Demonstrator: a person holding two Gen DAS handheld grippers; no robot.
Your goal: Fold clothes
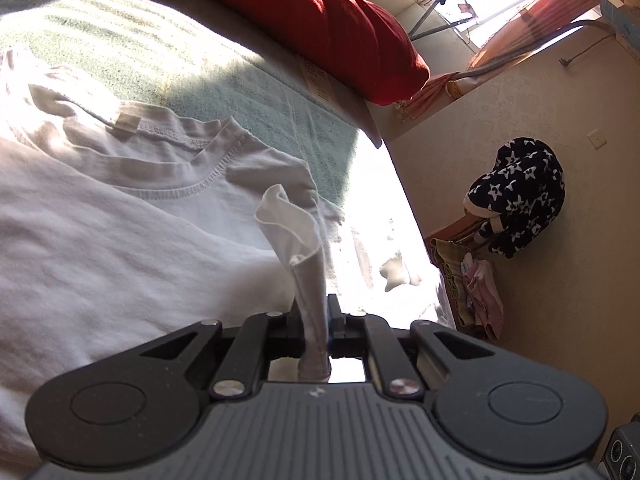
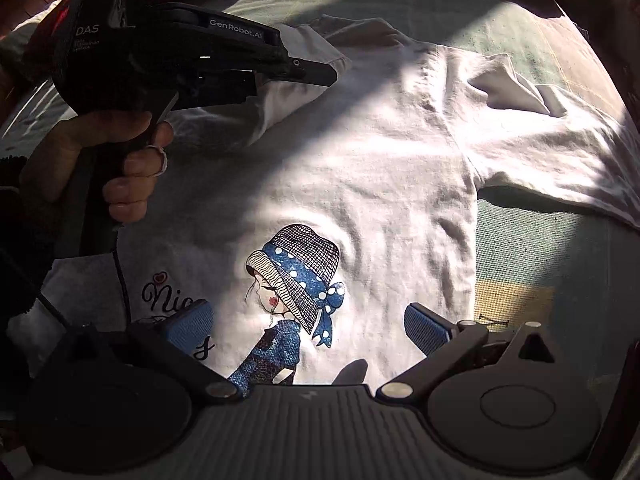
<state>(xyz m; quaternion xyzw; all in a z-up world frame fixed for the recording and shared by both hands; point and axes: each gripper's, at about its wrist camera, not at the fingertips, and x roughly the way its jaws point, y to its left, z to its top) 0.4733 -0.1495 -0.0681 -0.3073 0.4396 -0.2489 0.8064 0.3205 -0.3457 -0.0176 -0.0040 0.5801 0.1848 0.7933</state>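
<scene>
Gripping a bunched fold of the white T-shirt (image 1: 120, 220), my left gripper (image 1: 316, 320) has its jaws clenched on the fabric, which rises between the fingers as a narrow twisted column and flares into a loose flap above them. In the right wrist view the same left gripper (image 2: 316, 74) shows from the side, held by a hand (image 2: 116, 160) wrapped around its pistol handle, with a ring on one finger. Its tip sits over the sleeve at the far left part of the shirt.

My right gripper (image 2: 308, 326) is released: the two blue-padded fingers (image 2: 188, 322) stand wide apart above the shirt front, with nothing between them.

The T-shirt lies spread, front up, on a green bedcover (image 2: 532, 248). The collar (image 1: 192, 168) with its stitched rib and a small label points toward the far edge of the bed. The other sleeve (image 2: 560, 168) extends toward the right edge, wrinkled, with one raised crease near the shoulder. A printed figure in a blue dotted hat (image 2: 296, 276) sits on the near part of the front, with cursive lettering (image 2: 168, 300) just to its left, partly hidden behind my right gripper.

A red pillow (image 1: 340, 24) lies along the far edge of the bed. Beyond the bed edge, a dark star-patterned garment (image 1: 520, 196) is heaped beside the wall.
</scene>
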